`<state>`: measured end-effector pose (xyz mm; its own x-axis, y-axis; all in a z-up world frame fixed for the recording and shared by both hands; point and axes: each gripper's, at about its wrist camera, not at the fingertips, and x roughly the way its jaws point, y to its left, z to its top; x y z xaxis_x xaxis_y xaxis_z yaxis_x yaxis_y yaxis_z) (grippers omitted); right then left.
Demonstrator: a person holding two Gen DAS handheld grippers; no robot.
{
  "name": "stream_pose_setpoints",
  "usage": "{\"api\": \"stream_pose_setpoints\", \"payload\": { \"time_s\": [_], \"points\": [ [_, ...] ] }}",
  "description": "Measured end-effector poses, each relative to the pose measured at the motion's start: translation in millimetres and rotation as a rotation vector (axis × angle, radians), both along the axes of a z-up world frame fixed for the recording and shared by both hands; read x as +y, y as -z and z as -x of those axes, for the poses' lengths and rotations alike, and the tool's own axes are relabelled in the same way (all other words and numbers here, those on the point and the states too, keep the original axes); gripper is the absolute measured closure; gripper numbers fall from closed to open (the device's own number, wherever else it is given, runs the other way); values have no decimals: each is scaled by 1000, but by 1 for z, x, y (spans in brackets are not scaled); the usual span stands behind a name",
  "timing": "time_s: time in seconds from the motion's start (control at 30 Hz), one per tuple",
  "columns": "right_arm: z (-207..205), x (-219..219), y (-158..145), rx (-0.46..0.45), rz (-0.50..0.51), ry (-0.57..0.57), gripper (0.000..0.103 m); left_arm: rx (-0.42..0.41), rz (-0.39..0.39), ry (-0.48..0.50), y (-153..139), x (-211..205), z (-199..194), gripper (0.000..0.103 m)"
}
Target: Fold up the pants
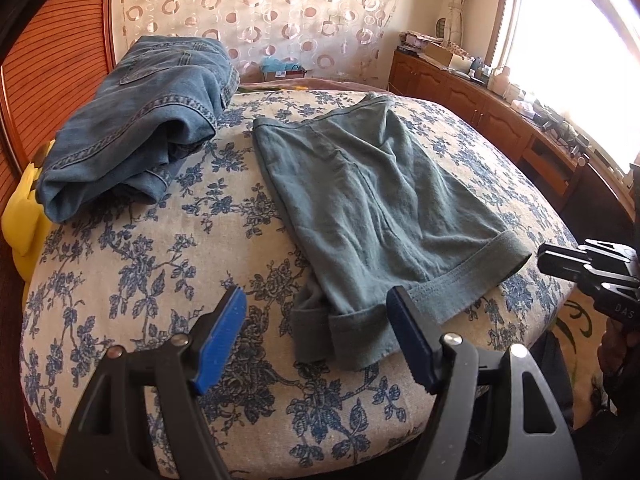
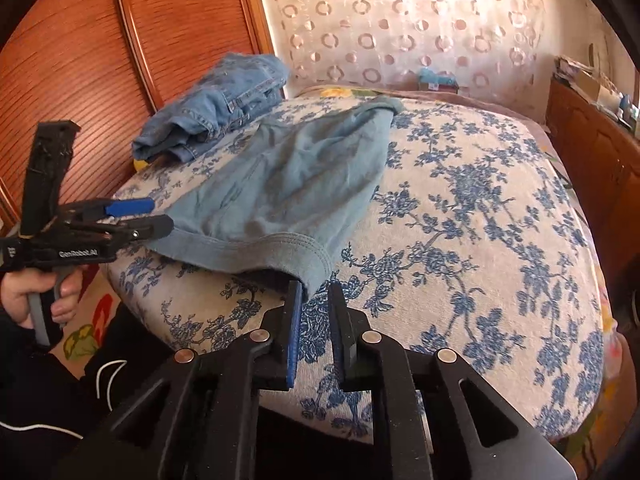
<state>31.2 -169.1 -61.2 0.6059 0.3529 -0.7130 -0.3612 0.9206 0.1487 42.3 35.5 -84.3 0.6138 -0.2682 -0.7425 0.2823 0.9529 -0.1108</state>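
Grey-green pants lie flat on the floral bed, folded lengthwise, cuffed hems toward me; they also show in the right wrist view. My left gripper is open, its blue-padded fingers straddling the near hem's left corner just above the bed. My right gripper is open with a narrow gap, its tips at the right corner of the hem, not closed on it. The left gripper shows in the right wrist view, and the right gripper shows at the right edge of the left wrist view.
Folded blue jeans lie at the bed's far left by the wooden headboard. A yellow pillow sits at the left edge. A wooden cabinet with clutter runs along the window on the right. The floral bedspread is open to the right.
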Motion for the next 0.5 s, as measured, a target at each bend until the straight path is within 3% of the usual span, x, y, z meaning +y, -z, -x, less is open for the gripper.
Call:
{"api": "stream_pose_setpoints", "payload": {
  "time_s": [0.5],
  "points": [
    [-13, 0, -12, -51, 0, 19, 84, -127, -37, -85, -8, 2, -12, 31]
  ]
}}
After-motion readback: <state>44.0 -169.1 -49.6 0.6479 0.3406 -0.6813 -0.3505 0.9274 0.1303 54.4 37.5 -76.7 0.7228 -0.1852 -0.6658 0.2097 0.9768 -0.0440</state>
